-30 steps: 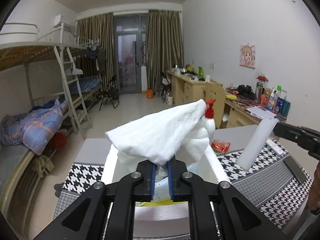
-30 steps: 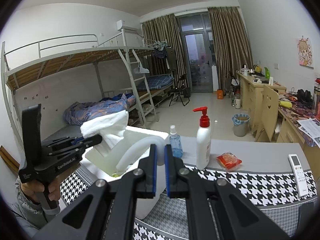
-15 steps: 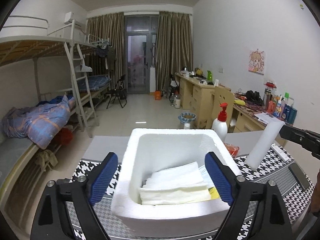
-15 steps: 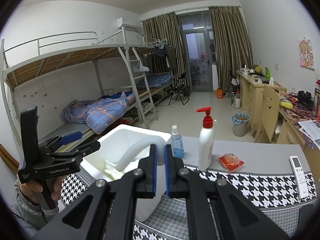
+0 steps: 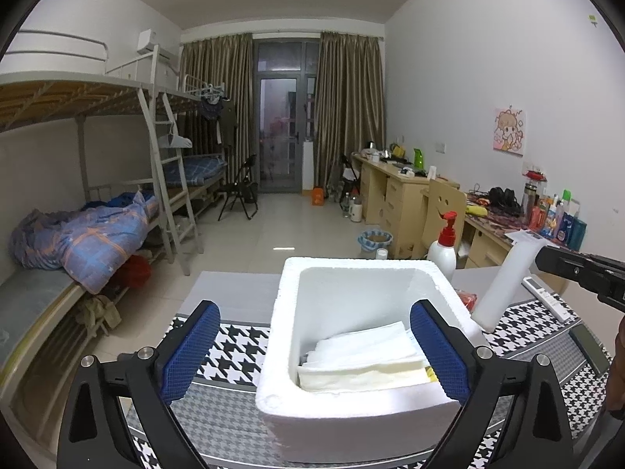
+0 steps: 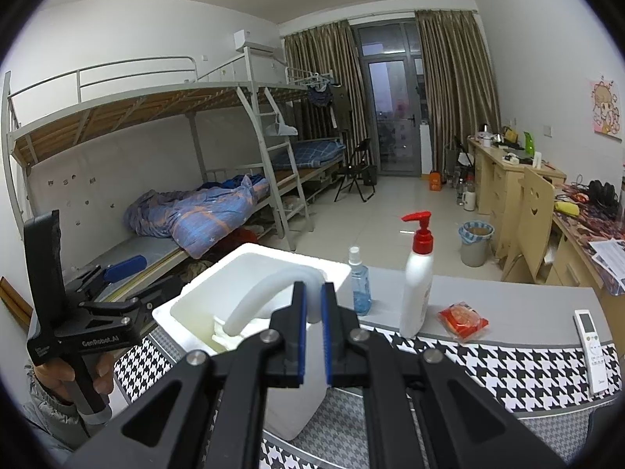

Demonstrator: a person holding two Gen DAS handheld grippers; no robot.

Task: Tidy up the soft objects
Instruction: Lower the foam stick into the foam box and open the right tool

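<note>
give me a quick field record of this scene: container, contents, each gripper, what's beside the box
container: white foam box on the houndstooth table cover
contents: white folded cloth lying flat inside, something yellow beneath it
left gripper: open, jaws have just been opening, nothing gripped, fingers either side of the box's near end
right gripper: shut on a bent white foam strip that curves down into the box
beside the box: red-pump white bottle, blue spray bottle, red packet, remote
</note>
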